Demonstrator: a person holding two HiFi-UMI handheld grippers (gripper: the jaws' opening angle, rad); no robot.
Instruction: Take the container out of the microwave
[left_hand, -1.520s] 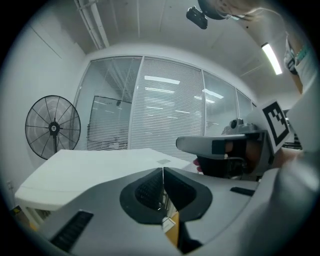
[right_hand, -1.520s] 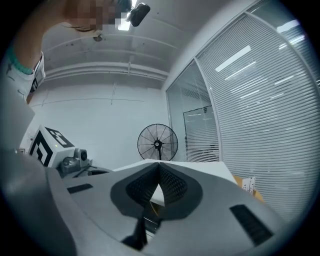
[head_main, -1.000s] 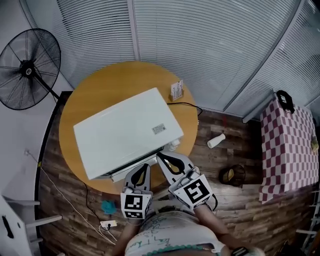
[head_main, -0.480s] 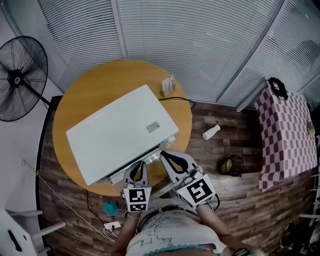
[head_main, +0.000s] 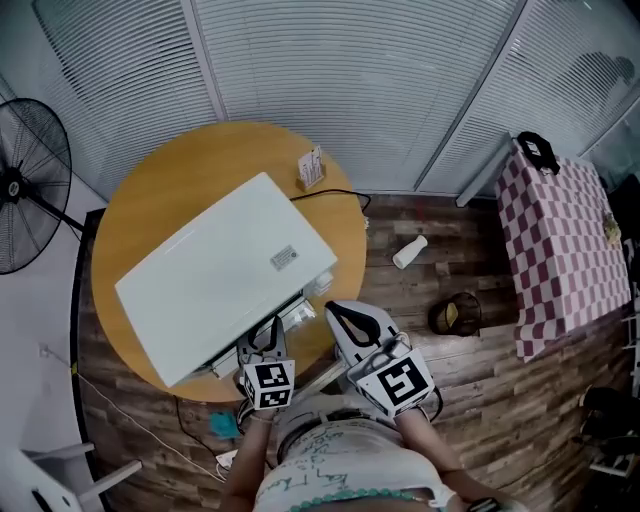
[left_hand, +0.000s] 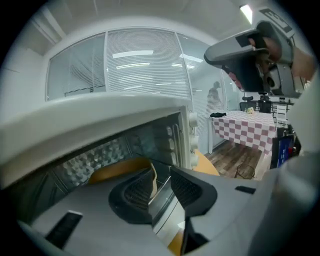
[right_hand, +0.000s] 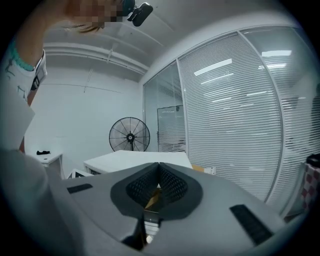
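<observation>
A white microwave (head_main: 215, 285) sits on a round wooden table (head_main: 180, 175). Its glass door (left_hand: 95, 160) is closed, with knobs (left_hand: 192, 135) at the right. No container shows in any view. My left gripper (head_main: 267, 332) is low at the door's front. Its jaws (left_hand: 162, 175) are opening, and the door's metal handle bar (left_hand: 167, 200) runs through the gap without the pads pressing on it. My right gripper (head_main: 335, 310) hovers by the microwave's right front corner. It is shut (right_hand: 159, 167), with its tips together and nothing between them.
A small box (head_main: 311, 167) and a black cable (head_main: 335, 195) lie on the table behind the microwave. A standing fan (head_main: 25, 190) is at the left. On the wooden floor are a white bottle (head_main: 408, 252) and a dark basket (head_main: 455, 315). A checkered table (head_main: 560, 250) stands right.
My left gripper has sunk toward the microwave's door front and its jaws have parted. The right gripper has shifted slightly beside it.
</observation>
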